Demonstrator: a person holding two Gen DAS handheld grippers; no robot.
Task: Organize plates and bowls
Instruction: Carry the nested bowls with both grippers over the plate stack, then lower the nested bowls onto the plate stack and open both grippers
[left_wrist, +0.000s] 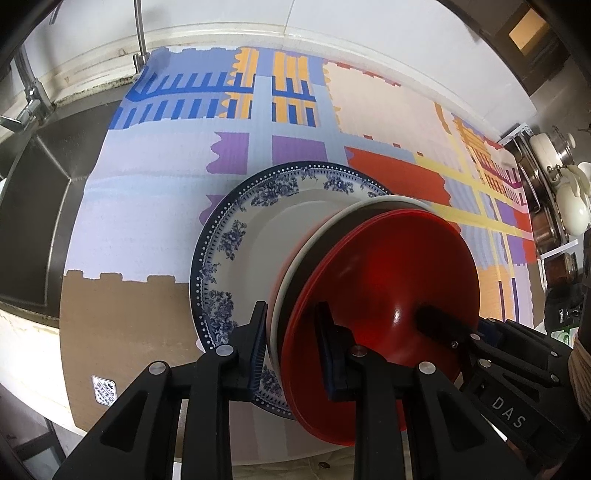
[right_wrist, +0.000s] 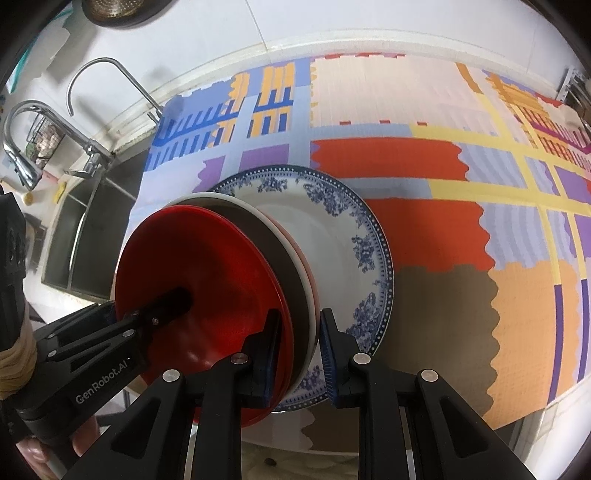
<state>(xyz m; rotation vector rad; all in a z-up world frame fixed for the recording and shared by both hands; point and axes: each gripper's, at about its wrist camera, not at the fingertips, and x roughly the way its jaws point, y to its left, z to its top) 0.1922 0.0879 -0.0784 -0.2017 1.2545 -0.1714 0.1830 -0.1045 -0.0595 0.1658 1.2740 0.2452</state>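
A stack of bowls, red bowl on top and a white-rimmed dark bowl beneath, sits over the blue floral plate. My left gripper straddles the stack's near rim, one finger outside and one inside the red bowl, shut on it. My right gripper grips the opposite rim the same way. Each gripper shows in the other's view, reaching into the red bowl.
The plate lies on a colourful patterned mat on the counter. A steel sink with taps lies to the left. Pots and jars crowd the right edge. A tiled wall stands behind.
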